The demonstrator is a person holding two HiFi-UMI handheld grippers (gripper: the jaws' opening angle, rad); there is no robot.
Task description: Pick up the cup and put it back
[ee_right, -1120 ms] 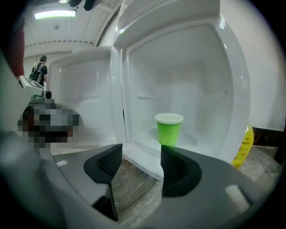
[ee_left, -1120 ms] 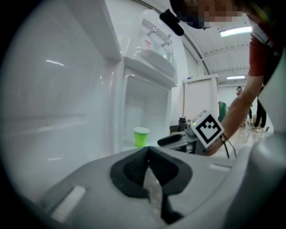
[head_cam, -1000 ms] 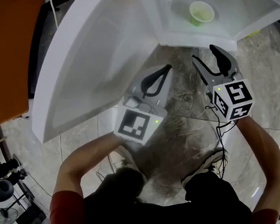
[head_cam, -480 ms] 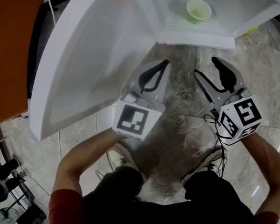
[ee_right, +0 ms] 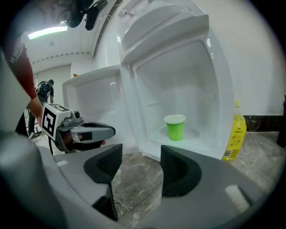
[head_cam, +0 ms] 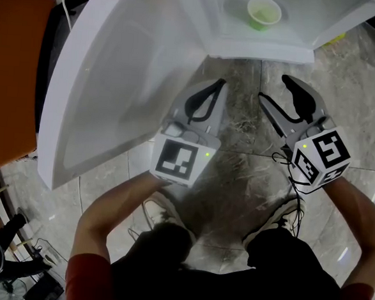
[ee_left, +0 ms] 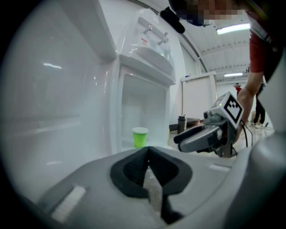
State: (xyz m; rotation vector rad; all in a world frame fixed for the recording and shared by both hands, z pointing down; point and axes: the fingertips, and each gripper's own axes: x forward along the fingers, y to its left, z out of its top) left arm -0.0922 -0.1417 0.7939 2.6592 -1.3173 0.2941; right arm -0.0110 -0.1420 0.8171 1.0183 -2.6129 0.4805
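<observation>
A green cup (head_cam: 263, 13) (ee_left: 140, 137) (ee_right: 174, 127) stands upright on the floor of a small white fridge (head_cam: 258, 48), whose compartment is open. My right gripper (head_cam: 282, 92) (ee_right: 137, 163) hangs open over the marble floor just outside the fridge, its jaws wide apart and empty, pointing toward the cup. My left gripper (head_cam: 216, 90) (ee_left: 148, 156) is beside it to the left, shut with nothing between its pads, close to the open fridge door (head_cam: 115, 83). Both grippers are well short of the cup.
The open door (ee_right: 96, 105) swings out on the left. A yellow bottle (ee_right: 235, 131) stands on the floor at the fridge's right side. An orange panel (head_cam: 10, 69) lies far left. My feet and a cable (head_cam: 288, 179) are below the grippers.
My right gripper has drawn back from the fridge opening and risen a little, still open and empty. The left gripper has kept its place.
</observation>
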